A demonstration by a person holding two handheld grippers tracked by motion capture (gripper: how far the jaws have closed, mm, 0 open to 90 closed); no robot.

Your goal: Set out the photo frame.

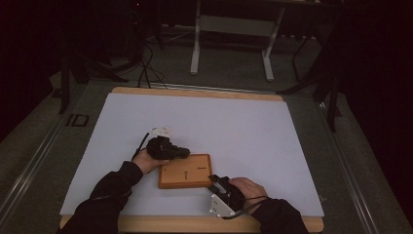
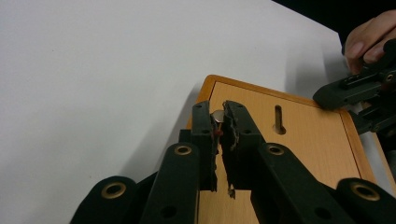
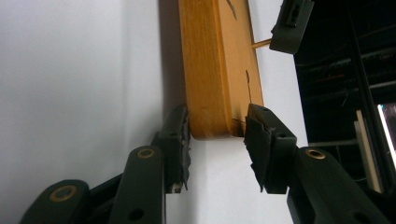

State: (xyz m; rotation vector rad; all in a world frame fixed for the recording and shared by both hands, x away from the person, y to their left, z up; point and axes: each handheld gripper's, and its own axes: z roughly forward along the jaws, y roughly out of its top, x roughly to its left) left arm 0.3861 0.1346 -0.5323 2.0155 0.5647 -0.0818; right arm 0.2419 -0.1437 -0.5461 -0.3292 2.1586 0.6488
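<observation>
Left gripper [image 2: 218, 126] fingers pinch a small peg [image 2: 217, 113]; right gripper [image 3: 215, 140] fingers clasp the unmarked wooden board [image 3: 212, 70].

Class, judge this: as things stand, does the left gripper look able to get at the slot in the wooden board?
Probably yes. The left gripper sits over the wooden board, pinching a small peg, and the slot lies uncovered just beside it.
</observation>
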